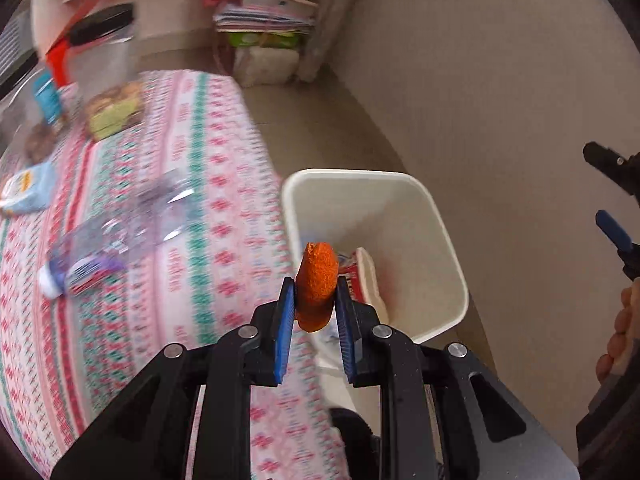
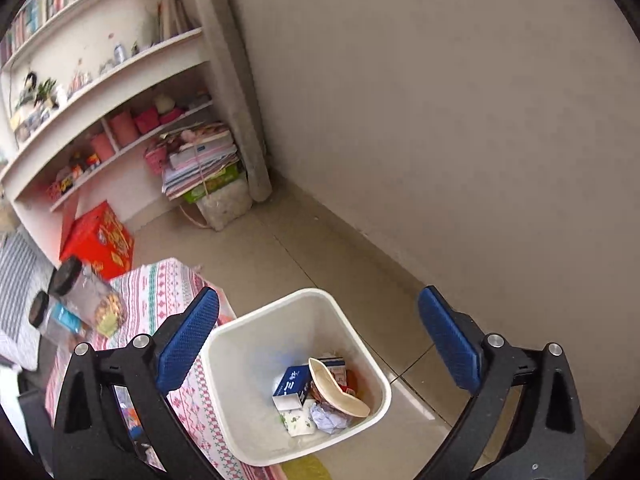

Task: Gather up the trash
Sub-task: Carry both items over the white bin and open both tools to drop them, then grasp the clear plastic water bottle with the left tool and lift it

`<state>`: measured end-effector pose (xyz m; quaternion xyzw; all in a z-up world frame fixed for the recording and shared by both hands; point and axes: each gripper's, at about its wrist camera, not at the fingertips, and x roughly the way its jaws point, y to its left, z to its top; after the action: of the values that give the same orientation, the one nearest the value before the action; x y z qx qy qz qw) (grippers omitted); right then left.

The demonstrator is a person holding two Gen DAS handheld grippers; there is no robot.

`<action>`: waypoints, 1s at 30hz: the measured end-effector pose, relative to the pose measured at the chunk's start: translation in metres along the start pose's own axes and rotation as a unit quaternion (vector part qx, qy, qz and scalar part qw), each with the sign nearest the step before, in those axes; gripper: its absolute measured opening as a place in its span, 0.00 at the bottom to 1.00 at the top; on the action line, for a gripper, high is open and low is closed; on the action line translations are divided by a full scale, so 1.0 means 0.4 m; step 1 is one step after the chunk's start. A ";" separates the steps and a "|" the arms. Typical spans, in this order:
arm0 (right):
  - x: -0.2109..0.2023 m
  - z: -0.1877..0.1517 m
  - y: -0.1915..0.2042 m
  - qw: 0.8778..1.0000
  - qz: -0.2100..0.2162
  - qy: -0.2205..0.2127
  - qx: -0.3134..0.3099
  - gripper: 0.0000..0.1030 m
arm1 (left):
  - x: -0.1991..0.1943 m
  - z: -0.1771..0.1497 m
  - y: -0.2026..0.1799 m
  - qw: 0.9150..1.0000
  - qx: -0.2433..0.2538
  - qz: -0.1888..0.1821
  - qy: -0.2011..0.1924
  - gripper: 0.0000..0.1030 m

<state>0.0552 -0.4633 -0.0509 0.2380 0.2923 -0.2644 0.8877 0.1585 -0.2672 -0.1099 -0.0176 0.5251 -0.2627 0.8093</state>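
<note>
My left gripper (image 1: 316, 288) is shut on an orange peel (image 1: 317, 286), held just above the near rim of a white trash bin (image 1: 440, 220) that stands on the floor beside the table. In the right wrist view the bin (image 2: 240, 380) holds a blue and white carton (image 2: 292, 388), a paper bowl (image 2: 336, 388) and crumpled paper (image 2: 330, 418). My right gripper (image 2: 320, 336) is open and empty above the bin; it also shows at the right edge of the left wrist view (image 1: 612, 200). An empty plastic bottle (image 1: 120, 232) lies on the patterned tablecloth (image 1: 224, 184).
Black-lidded jars (image 2: 88, 292) and snack packets (image 1: 28, 192) stand on the table. A red box (image 2: 98, 240), stacked books (image 2: 200, 160) and white shelves (image 2: 120, 68) are at the back. A beige wall (image 2: 460, 120) runs along the right.
</note>
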 end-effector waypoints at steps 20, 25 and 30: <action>0.046 -0.005 0.032 0.998 0.039 0.058 0.000 0.93 | 0.155 0.091 0.089 0.941 0.197 0.241 0.133 0.77; 0.056 -0.020 0.066 0.997 0.033 0.071 -0.015 0.93 | 0.211 0.094 0.184 0.910 0.244 0.287 0.174 0.79; 0.076 -0.031 0.115 0.995 0.040 0.084 -0.022 0.93 | 0.258 0.089 0.245 0.908 0.245 0.283 0.186 0.66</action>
<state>0.0994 -0.4317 -0.0671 0.2510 0.3615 -0.2012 0.8751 0.2610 -0.2376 -0.2106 0.3797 0.5683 -0.1412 0.7162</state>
